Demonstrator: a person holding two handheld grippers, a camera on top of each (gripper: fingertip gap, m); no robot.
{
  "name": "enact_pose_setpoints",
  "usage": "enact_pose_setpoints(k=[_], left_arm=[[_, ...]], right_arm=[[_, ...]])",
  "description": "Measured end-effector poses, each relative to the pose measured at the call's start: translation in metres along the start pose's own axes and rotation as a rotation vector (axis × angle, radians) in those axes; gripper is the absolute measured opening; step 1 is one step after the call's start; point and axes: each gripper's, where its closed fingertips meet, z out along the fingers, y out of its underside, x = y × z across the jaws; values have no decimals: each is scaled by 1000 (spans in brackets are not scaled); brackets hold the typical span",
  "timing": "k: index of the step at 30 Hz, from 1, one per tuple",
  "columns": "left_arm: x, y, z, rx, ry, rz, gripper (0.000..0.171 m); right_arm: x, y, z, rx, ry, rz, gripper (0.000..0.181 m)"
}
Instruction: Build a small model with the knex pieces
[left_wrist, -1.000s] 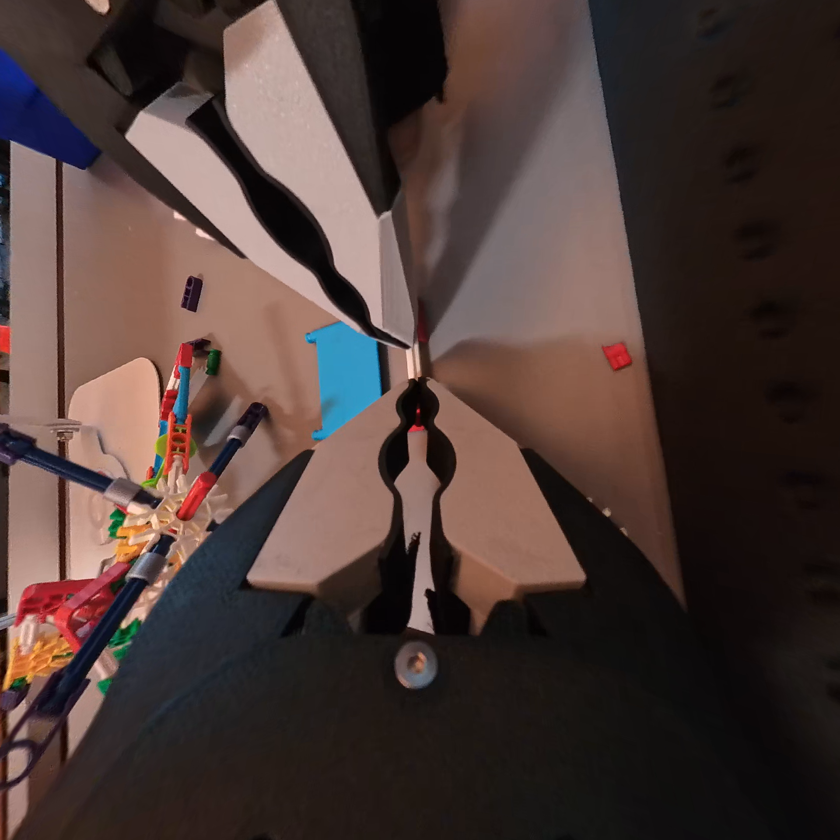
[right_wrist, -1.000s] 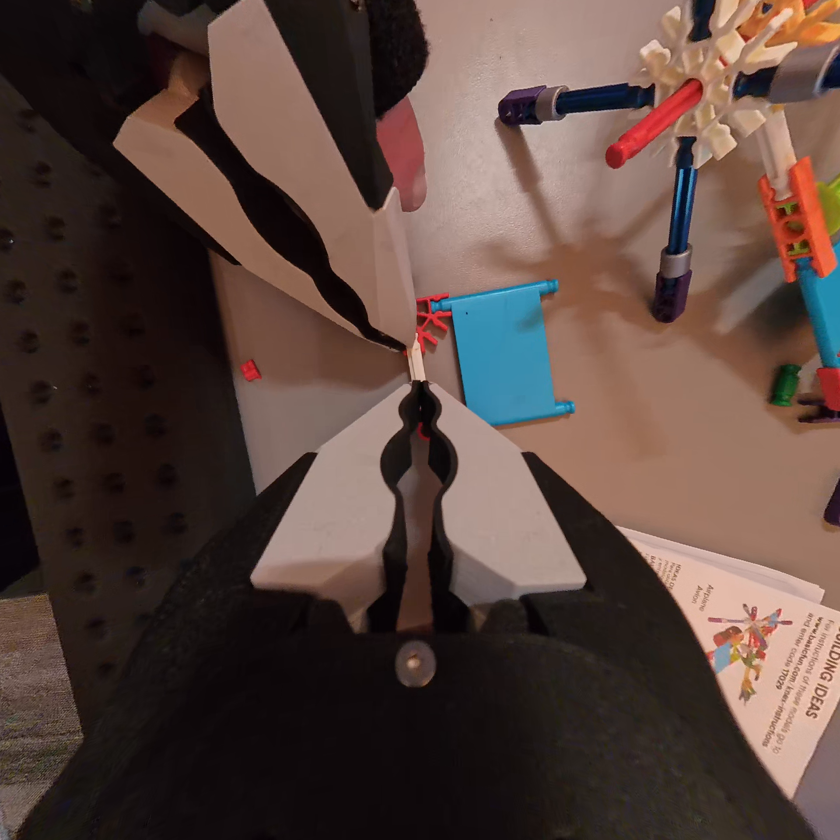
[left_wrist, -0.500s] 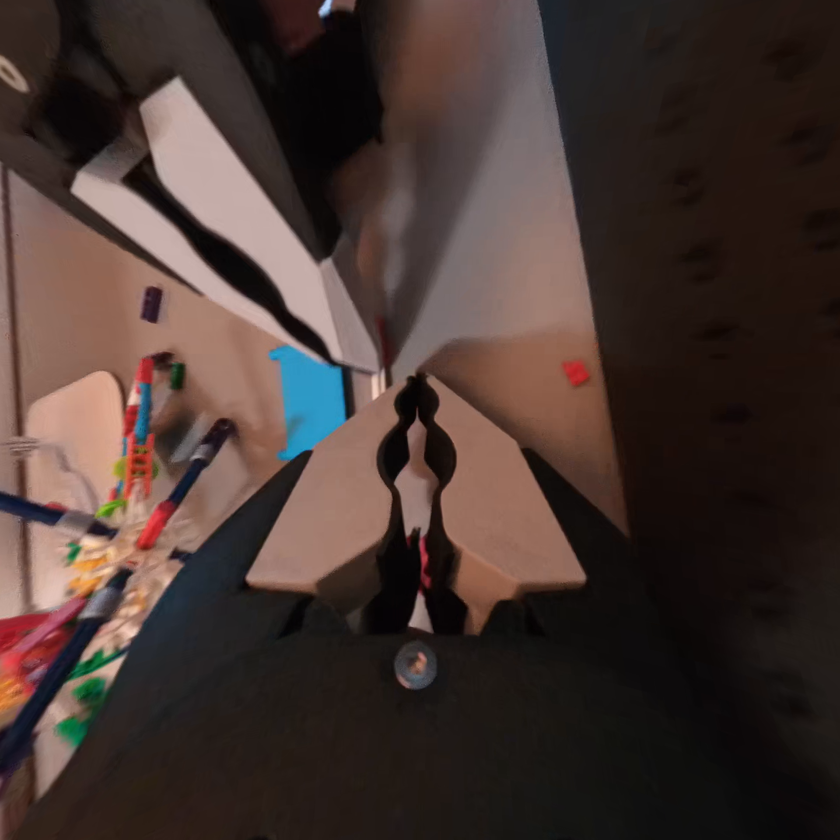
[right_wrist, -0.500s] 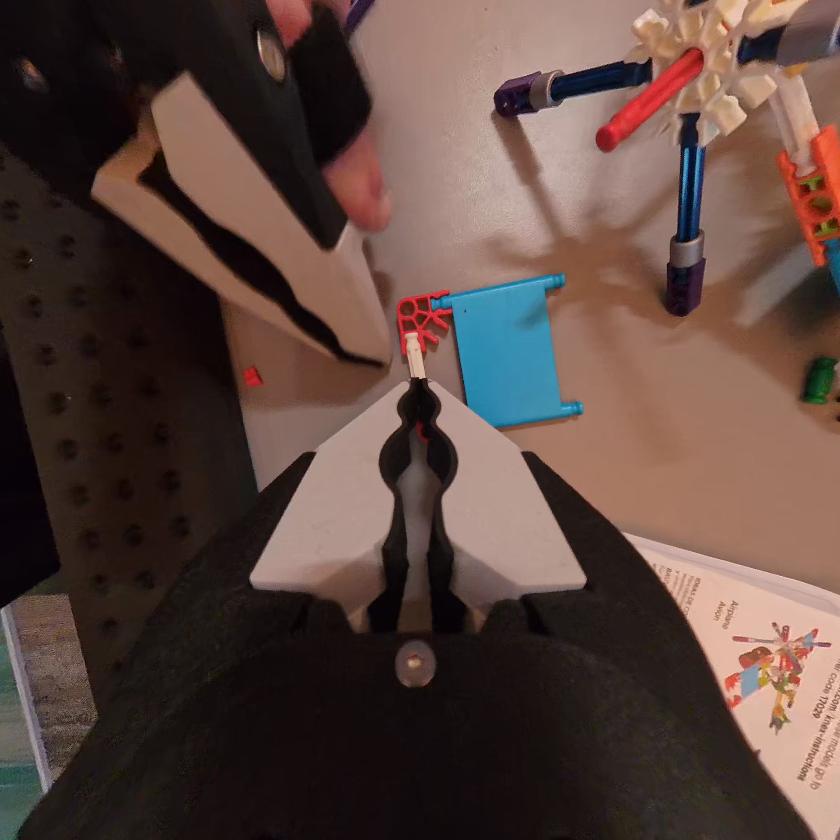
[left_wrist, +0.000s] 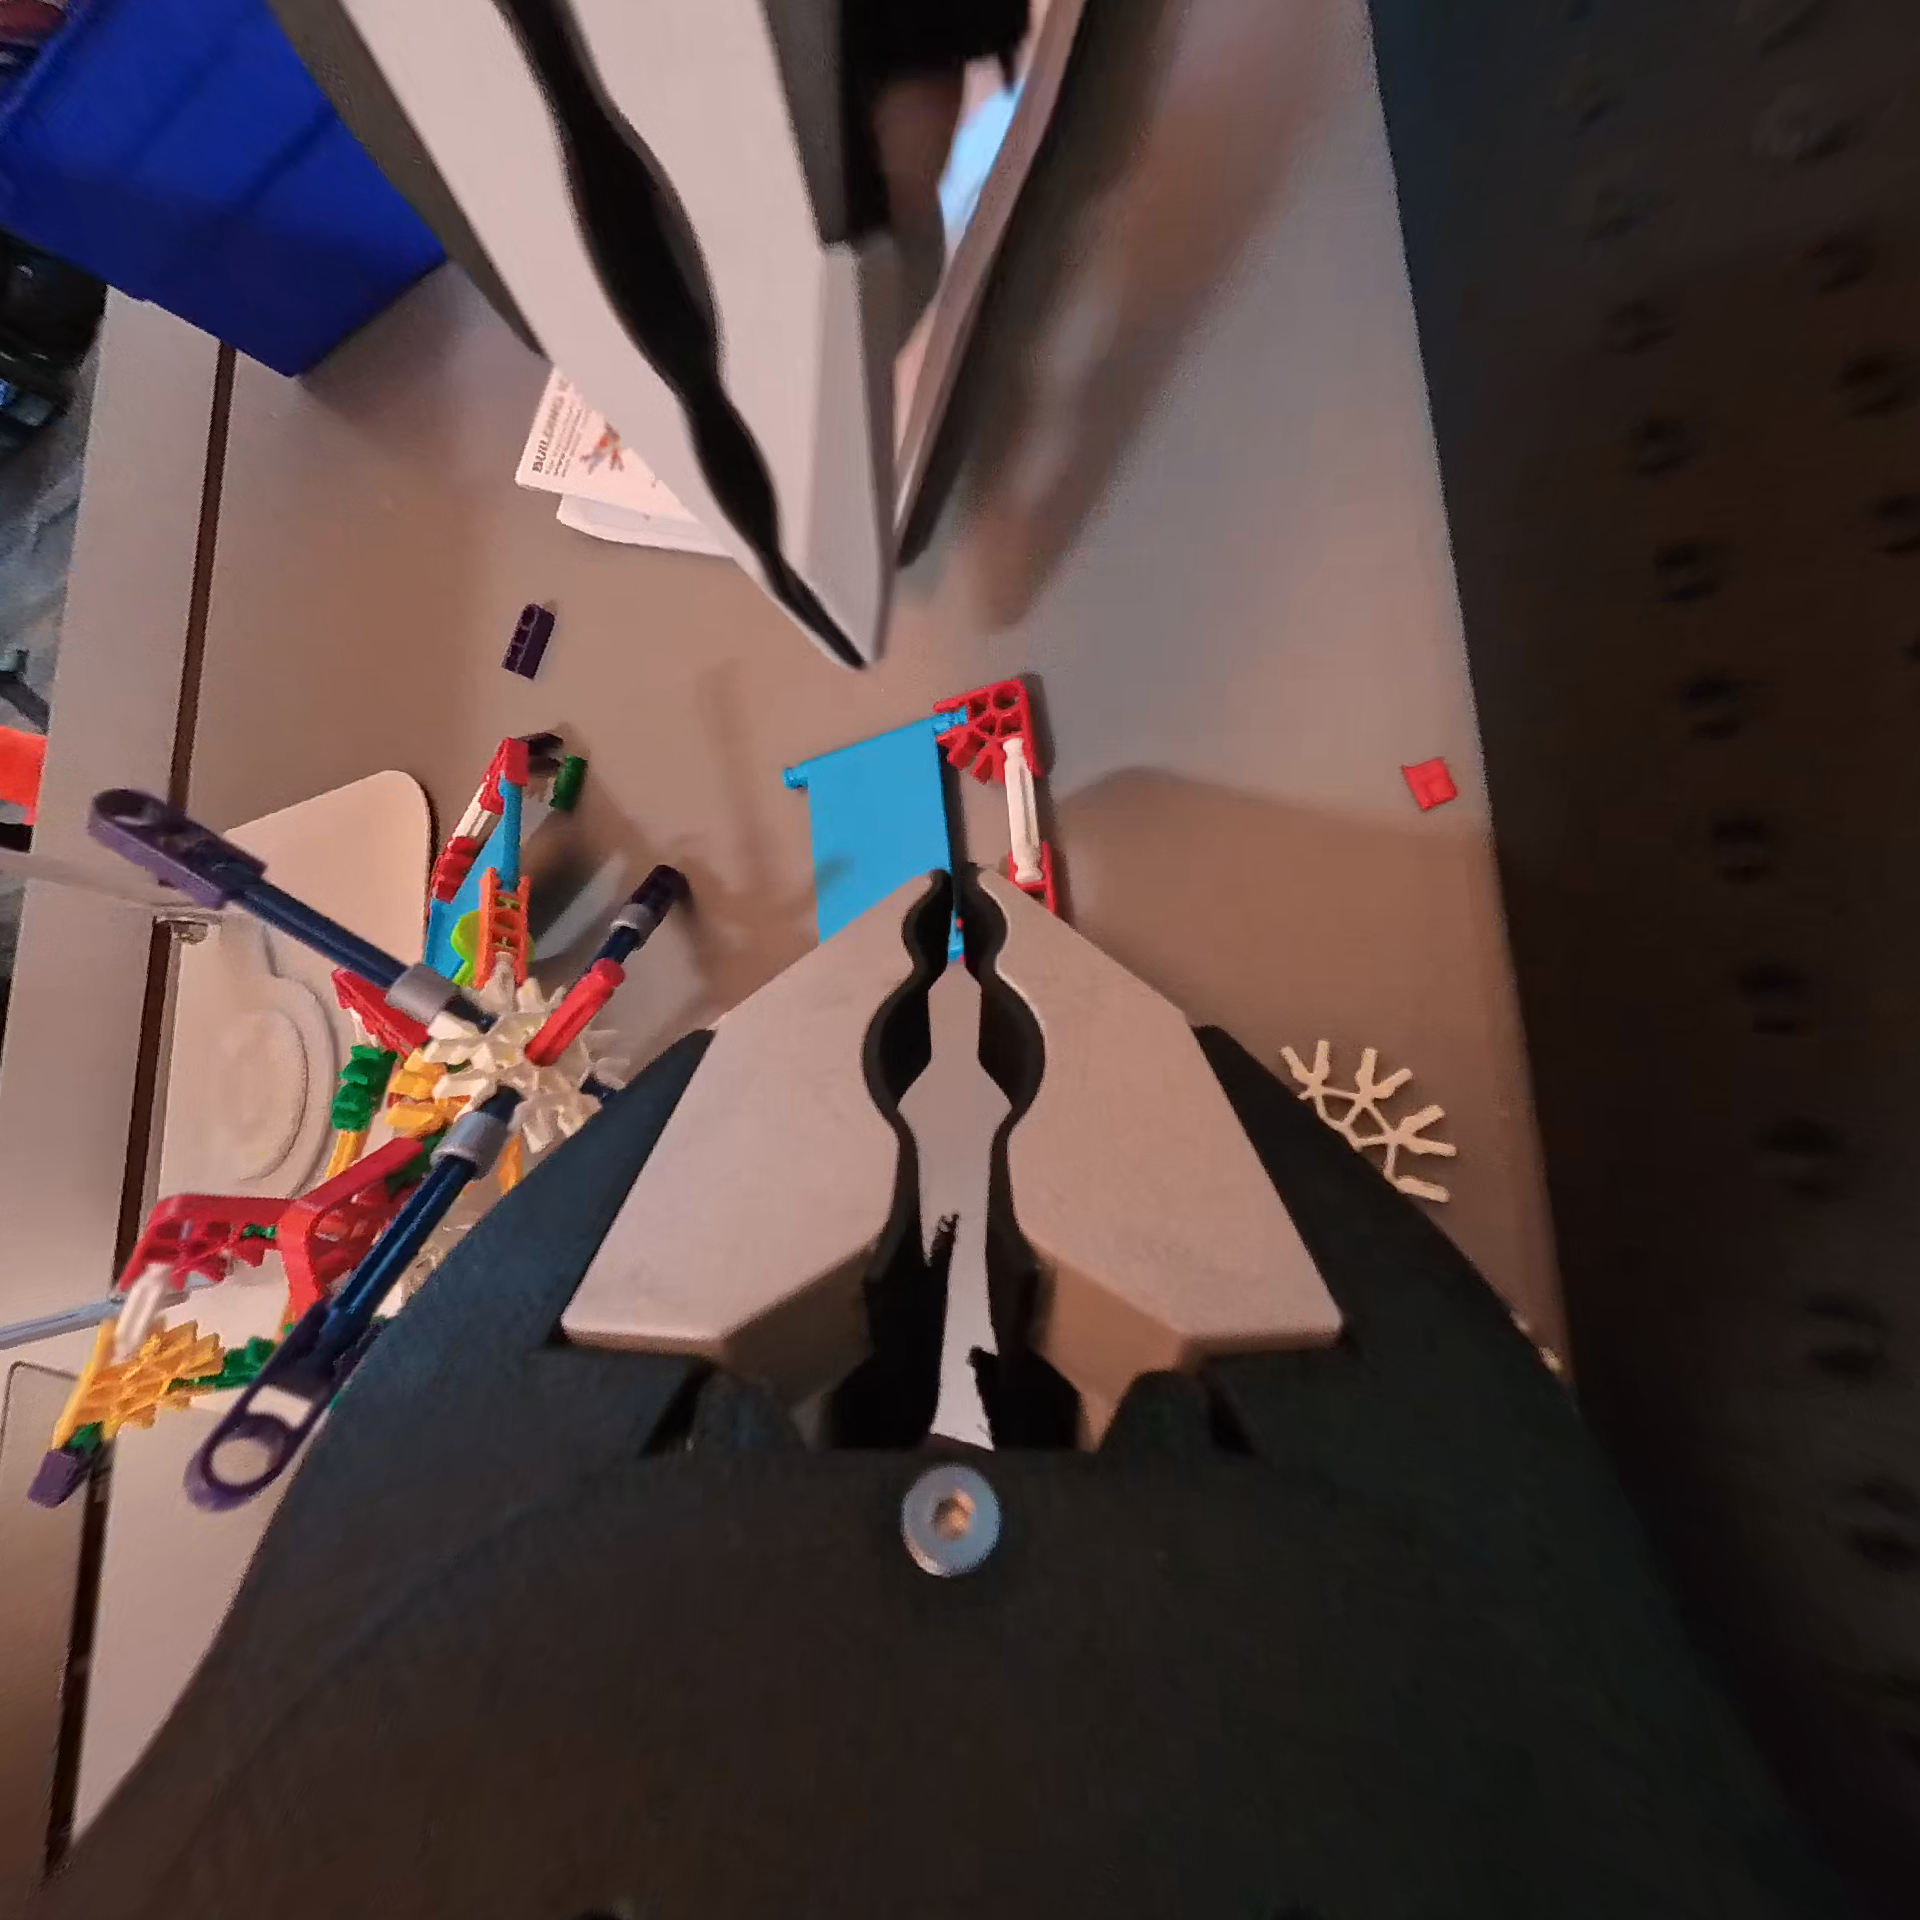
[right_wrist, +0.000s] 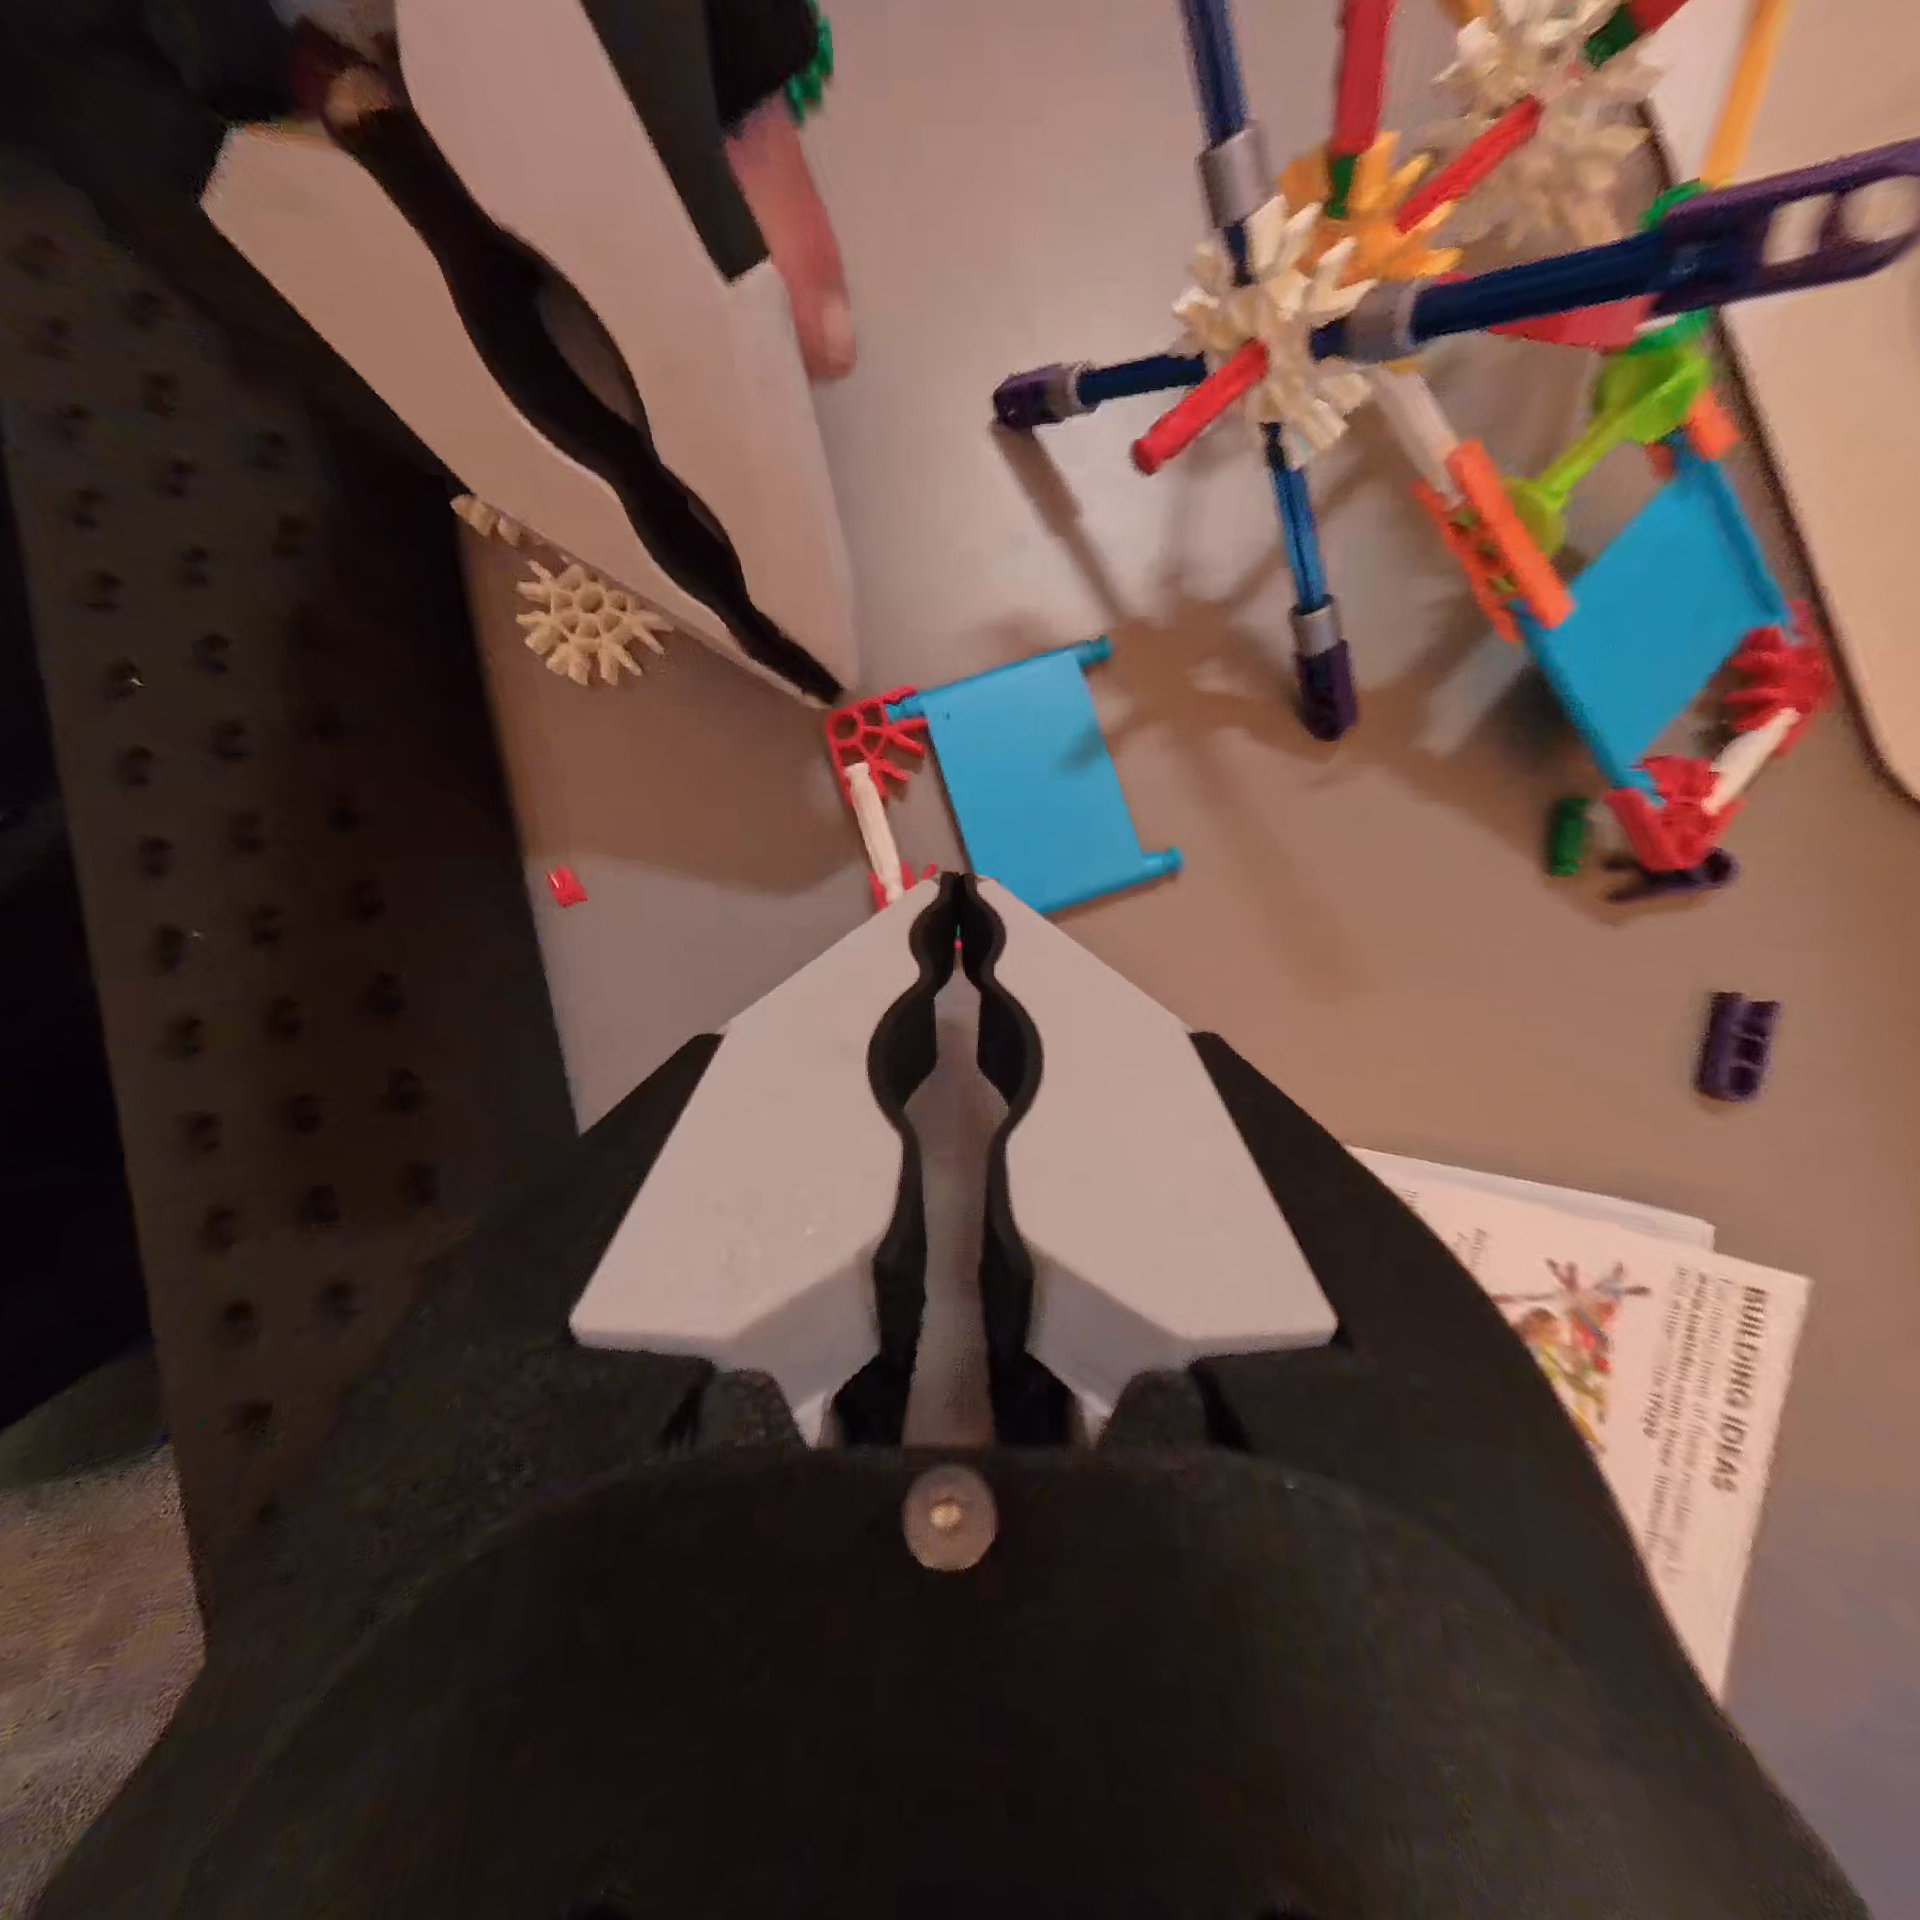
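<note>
A blue panel (left_wrist: 878, 821) (right_wrist: 1029, 779) lies flat on the grey table. Along one edge lies a white rod (left_wrist: 1018, 810) (right_wrist: 871, 821) with a red connector (left_wrist: 987, 727) (right_wrist: 873, 732) at one end, touching the panel's corner peg, and a second red connector (left_wrist: 1044, 873) (right_wrist: 899, 883) at the other. My left gripper (left_wrist: 961, 883) (right_wrist: 826, 686) is shut and empty, hovering over one end. My right gripper (right_wrist: 958, 883) (left_wrist: 862, 655) is shut and empty over the other end. Neither touches the pieces.
A large rod-and-connector model (left_wrist: 488, 1039) (right_wrist: 1278, 322) stands beside the panel. Loose pieces: white snowflake connector (left_wrist: 1371, 1122) (right_wrist: 587, 623), small red piece (left_wrist: 1429, 781) (right_wrist: 566, 886), purple piece (left_wrist: 528, 639) (right_wrist: 1740, 1044). There is also a leaflet (right_wrist: 1621, 1351), a blue bin (left_wrist: 187, 177) and a dark perforated board (right_wrist: 260, 831).
Both grippers met tip to tip on the rod and connector; now they have drawn back and up. The rod with its red connectors lies on the table by the panel.
</note>
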Motion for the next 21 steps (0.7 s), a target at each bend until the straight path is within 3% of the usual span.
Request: enact_pose_setpoints(k=[4, 6, 13, 21], left_arm=[[7, 5, 8, -25, 7, 38, 1], [8, 4, 9, -24, 8, 41, 0], [5, 14, 9, -47, 19, 17, 0], [11, 22, 15, -71, 44, 38, 0]], right_arm=[[20, -10, -30, 80, 100, -1, 0], [14, -15, -34, 111, 73, 2, 0], [-24, -9, 33, 8, -21, -108, 0], [-25, 0, 44, -40, -42, -101, 0]])
